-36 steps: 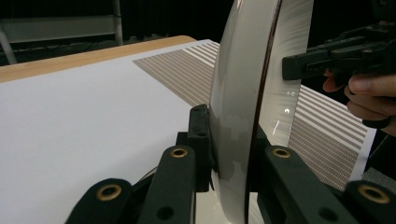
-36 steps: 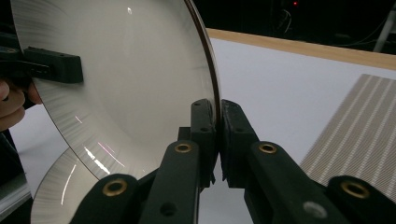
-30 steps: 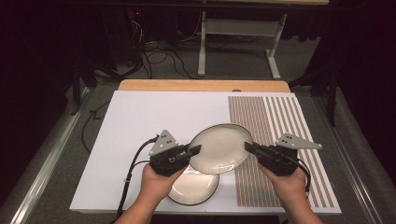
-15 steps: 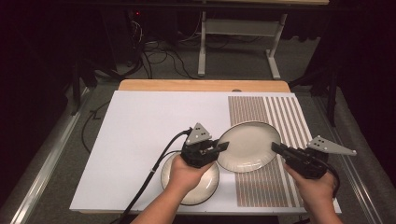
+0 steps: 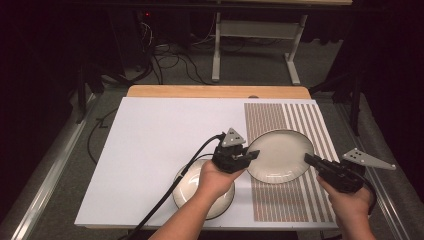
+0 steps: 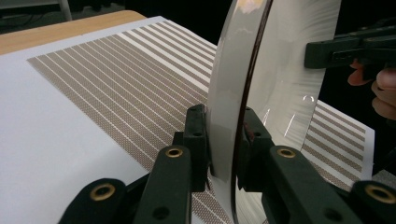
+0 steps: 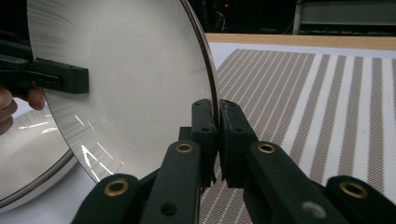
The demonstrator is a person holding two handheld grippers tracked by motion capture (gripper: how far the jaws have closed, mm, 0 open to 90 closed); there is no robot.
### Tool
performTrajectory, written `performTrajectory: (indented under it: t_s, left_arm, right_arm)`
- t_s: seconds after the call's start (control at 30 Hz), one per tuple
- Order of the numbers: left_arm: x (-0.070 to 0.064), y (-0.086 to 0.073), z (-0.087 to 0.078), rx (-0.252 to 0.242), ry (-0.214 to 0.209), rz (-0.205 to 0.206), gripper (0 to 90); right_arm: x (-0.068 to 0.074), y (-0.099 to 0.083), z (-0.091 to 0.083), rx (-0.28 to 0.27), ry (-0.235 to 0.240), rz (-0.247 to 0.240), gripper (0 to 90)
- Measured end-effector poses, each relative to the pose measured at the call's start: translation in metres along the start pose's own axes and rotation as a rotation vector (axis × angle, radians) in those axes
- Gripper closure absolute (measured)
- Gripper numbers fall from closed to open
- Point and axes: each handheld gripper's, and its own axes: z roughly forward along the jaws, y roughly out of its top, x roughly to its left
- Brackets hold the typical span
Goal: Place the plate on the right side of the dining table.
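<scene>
A cream plate with a dark rim (image 5: 280, 156) hangs just above the striped part of the mat, held from both sides. My left gripper (image 5: 251, 154) is shut on its left rim, and my right gripper (image 5: 310, 160) is shut on its right rim. In the left gripper view the plate (image 6: 285, 70) stands edge-on between the jaws of the left gripper (image 6: 223, 140). In the right gripper view the right gripper (image 7: 217, 126) pinches the rim of the plate (image 7: 130, 79). A second plate (image 5: 187, 192) lies flat on the white mat, partly under the left hand.
The white mat (image 5: 160, 135) has a brown striped section (image 5: 285, 200) at its right. A wooden table edge (image 5: 215, 91) runs along the back. Cables and a metal frame lie on the floor beyond. The left gripper's cable (image 5: 160, 205) trails over the mat's front.
Both grippers have carried the upper plate to the right, from above the lower plate to over the striped section. The lower plate has stayed in place.
</scene>
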Motion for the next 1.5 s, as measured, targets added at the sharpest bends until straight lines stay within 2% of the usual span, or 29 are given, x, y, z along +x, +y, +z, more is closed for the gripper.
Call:
performTrajectory:
  t_s: [0.43,0.57,0.73,0.9,1.1,1.5]
  left_arm:
    - [-0.008,0.014,0.038,0.053,0.0,0.006,75.2]
    - [-0.007,0.016,0.047,0.082,-0.003,-0.008,74.6]
    - [-0.006,0.017,0.057,0.09,0.0,-0.014,74.0]
    - [-0.002,0.01,0.069,0.127,-0.005,-0.029,73.2]
    - [0.0,0.007,0.076,0.14,-0.009,-0.045,72.6]
    - [0.001,0.005,0.088,0.172,0.005,-0.052,71.1]
  right_arm:
    - [-0.027,-0.009,-0.011,-0.008,-0.066,0.033,87.7]
    - [-0.034,-0.013,-0.012,-0.003,-0.071,0.043,87.7]
    - [-0.039,-0.015,-0.011,0.003,-0.093,0.05,87.7]
    - [-0.043,-0.02,-0.008,0.027,-0.104,0.06,87.8]
    - [-0.046,-0.024,-0.007,0.038,-0.122,0.059,87.8]
    - [-0.049,-0.03,-0.004,0.05,-0.141,0.068,87.9]
